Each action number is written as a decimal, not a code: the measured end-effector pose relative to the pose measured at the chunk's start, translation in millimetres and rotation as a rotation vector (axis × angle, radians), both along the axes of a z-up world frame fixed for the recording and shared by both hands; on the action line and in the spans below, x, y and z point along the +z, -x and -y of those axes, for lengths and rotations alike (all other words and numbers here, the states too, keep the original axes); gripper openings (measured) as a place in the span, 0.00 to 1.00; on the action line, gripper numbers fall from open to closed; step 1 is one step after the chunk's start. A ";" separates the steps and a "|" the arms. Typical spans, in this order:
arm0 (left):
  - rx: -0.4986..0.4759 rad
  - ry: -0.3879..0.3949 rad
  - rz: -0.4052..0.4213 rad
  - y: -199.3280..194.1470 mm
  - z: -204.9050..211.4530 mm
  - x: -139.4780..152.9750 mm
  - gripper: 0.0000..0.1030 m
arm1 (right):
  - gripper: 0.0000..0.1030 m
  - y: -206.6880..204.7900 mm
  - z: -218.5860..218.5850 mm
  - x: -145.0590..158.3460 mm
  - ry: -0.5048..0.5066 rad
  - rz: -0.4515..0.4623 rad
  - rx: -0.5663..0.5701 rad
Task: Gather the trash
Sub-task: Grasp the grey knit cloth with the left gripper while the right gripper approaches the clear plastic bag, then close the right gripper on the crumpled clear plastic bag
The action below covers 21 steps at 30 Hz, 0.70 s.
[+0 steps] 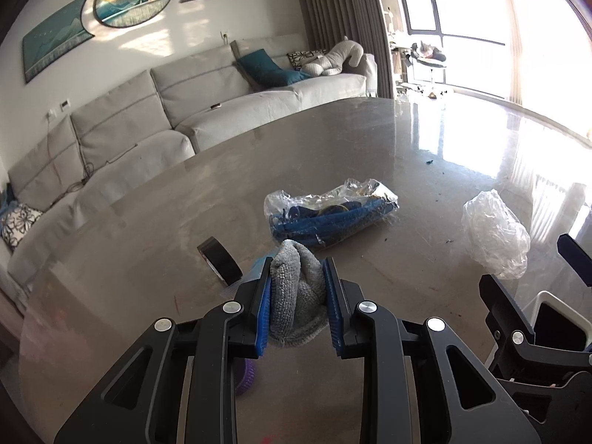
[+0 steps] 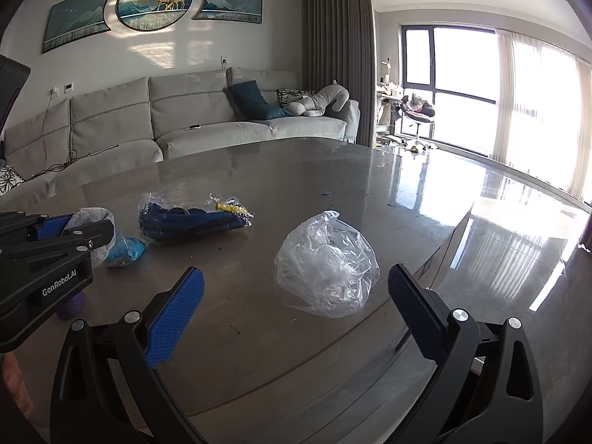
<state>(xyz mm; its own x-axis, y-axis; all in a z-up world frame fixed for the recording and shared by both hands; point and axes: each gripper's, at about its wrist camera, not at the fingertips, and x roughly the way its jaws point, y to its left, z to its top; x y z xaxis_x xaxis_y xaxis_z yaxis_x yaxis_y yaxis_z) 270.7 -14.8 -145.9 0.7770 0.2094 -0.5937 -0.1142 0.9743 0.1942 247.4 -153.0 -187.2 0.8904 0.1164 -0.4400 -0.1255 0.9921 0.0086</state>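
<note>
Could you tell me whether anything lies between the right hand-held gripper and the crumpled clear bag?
Nothing visible does. The right hand-held gripper stands open, and the clear bag lies just ahead of its fingertips with only bare table between.

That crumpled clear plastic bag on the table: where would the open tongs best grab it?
Grab the clear plastic bag across its puffed-up middle, coming straight in from the near side. It sits loosely bunched between the right tongs' open pads, with bare table around it, so either side should squash in easily.
</note>
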 end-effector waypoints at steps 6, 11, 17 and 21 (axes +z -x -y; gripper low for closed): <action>-0.005 0.010 0.003 -7.2 4.7 -0.5 0.24 | 0.96 -26.1 2.7 -5.4 0.057 -0.010 -0.001; -0.018 0.022 -0.027 -18.0 9.9 -7.2 0.24 | 0.96 -44.1 9.1 -11.8 0.047 -0.032 0.008; -0.023 0.028 -0.034 -28.5 14.1 -11.1 0.24 | 0.96 -49.6 9.7 -15.3 0.059 -0.039 0.043; -0.031 0.036 -0.042 -33.9 20.1 -15.9 0.24 | 0.64 -52.8 12.1 -17.9 0.059 -0.063 0.073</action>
<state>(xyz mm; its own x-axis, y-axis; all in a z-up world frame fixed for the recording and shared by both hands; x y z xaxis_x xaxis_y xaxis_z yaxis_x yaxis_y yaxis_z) 304.6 -34.9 -161.8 0.7569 0.1636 -0.6327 -0.0767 0.9837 0.1626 300.2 -165.1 -205.1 0.8512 0.1517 -0.5025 -0.1980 0.9794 -0.0397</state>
